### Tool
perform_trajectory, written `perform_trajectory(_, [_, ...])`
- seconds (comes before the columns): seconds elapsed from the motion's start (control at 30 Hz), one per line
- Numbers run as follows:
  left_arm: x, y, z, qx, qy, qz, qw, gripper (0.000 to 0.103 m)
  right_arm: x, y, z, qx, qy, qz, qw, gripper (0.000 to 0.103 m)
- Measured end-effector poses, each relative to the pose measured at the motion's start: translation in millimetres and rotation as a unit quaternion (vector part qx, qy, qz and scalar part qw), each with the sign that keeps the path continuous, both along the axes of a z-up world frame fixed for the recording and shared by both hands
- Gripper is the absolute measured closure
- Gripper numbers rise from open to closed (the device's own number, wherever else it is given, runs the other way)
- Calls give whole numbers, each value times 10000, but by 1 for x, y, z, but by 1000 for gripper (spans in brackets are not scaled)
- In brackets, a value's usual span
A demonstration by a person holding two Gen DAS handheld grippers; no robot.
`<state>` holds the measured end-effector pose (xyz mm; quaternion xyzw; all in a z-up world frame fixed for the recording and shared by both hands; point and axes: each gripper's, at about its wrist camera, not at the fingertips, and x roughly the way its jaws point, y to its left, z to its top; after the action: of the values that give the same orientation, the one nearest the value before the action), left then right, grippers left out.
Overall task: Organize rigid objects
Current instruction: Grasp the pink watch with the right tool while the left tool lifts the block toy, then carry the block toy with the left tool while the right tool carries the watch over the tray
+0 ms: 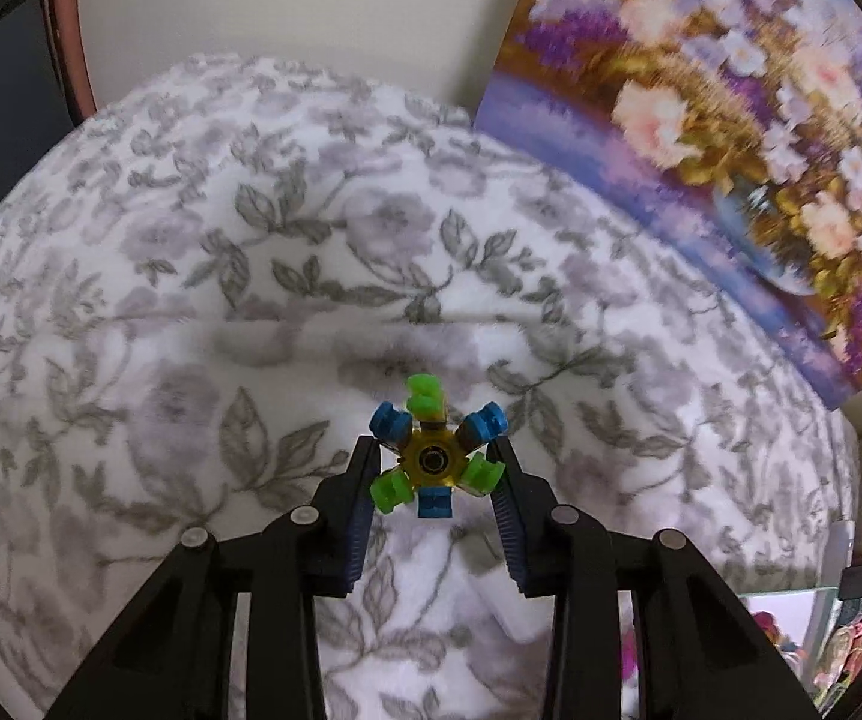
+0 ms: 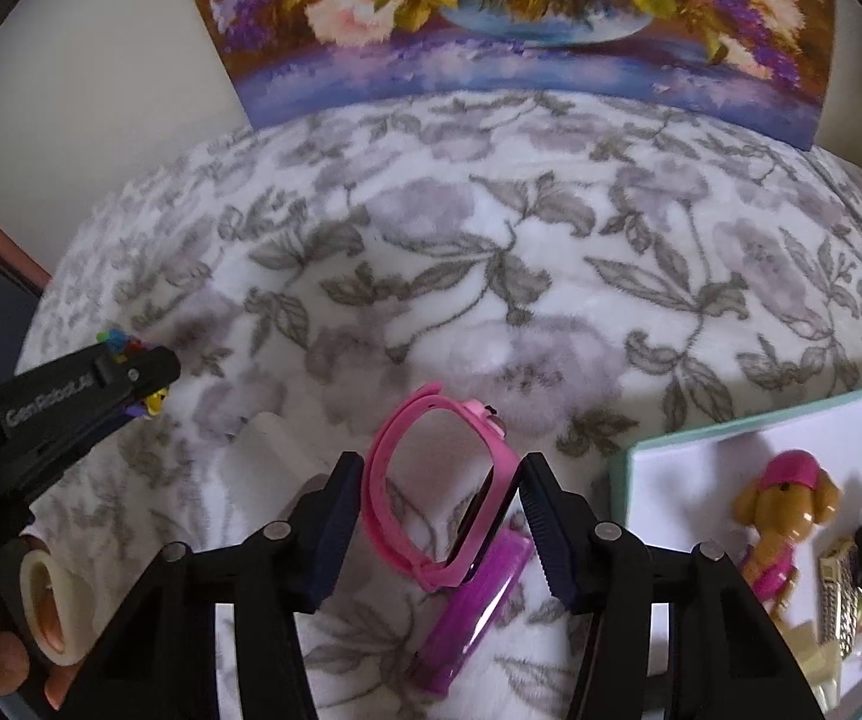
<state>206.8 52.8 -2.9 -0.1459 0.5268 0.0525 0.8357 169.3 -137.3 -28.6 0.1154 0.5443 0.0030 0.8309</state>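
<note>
— Left gripper (image 1: 434, 456): clamping a small yellow-hubbed plastic spinner toy with blue and green prongs (image 1: 431, 450), pads pressing on either side of it, holding it clear above the grey-leaf floral fleece blanket (image 1: 191, 252).

— And on the right?

— Right gripper (image 2: 440, 483): standing partly apart around a pink rubbery wristband watch (image 2: 443, 492); right pad touching the watch body, left pad showing a sliver of gap at the strap, so grip impossible to confirm. Lying beneath the watch, a purple translucent case (image 2: 479, 606).

— Reading any writing?

— Only "GenRobot.AI" in white on the left gripper's black arm, seen from the right wrist. Sitting just right: a white mint-edged tray (image 2: 701, 450) holding a brown toy dog in a pink cap (image 2: 785, 498).
</note>
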Motion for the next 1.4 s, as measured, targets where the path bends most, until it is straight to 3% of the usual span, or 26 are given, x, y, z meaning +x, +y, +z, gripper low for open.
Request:
perform_trajectory(0.27, [-49,-25,69,62,-544,-247,9982,65,-33,-15,53,201,-297,-216,9991,46])
perform_trajectory(0.43, [-85,-48,89,132,-740,-504,9959,65,-67,-35,76,223,-451,-375,9980,46])
perform_trajectory(0.6, [-114,-72,97,127,-821,-807,9933,65,-98,-61,80,428,-394,-686,9959,46])
perform_trajectory(0.83, [-146,-115,88,271,-734,-1448,9864,65,-133,-94,85,389,-270,-1129,9925,46])
perform_trajectory(1.1, [-158,-154,66,372,-393,-1993,9785,65,-150,-131,82,179,-116,-1537,9879,46])
perform_trajectory(1.4, [-163,-188,41,258,41,-2495,9680,65,-151,-171,46,192,590,-2011,9776,46])
